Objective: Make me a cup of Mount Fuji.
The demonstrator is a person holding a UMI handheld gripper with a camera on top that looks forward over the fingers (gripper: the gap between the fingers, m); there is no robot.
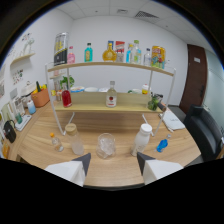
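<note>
Fingers (111,159) spread, grasping nothing — clear glass (106,145) just ahead, contents unclear; finger bases cut off.

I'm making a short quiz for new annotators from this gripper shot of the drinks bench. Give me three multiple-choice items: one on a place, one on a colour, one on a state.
1. Where is the clear glass relative to the gripper?
A. Just ahead of the fingers, on the wooden table
B. On the top shelf
C. Clamped between the fingers

2. What colour is the small object on the table beside the white bottle?
A. Red
B. Blue
C. Yellow

3. What state are the gripper's fingers in?
A. Shut on the glass
B. Shut on the white bottle
C. Open, holding nothing

Answers:
1 A, the glass stands on the table just beyond the fingertips.
2 B, it is plainly blue against the wood.
3 C, the fingers are apart with bare table between them.
</note>
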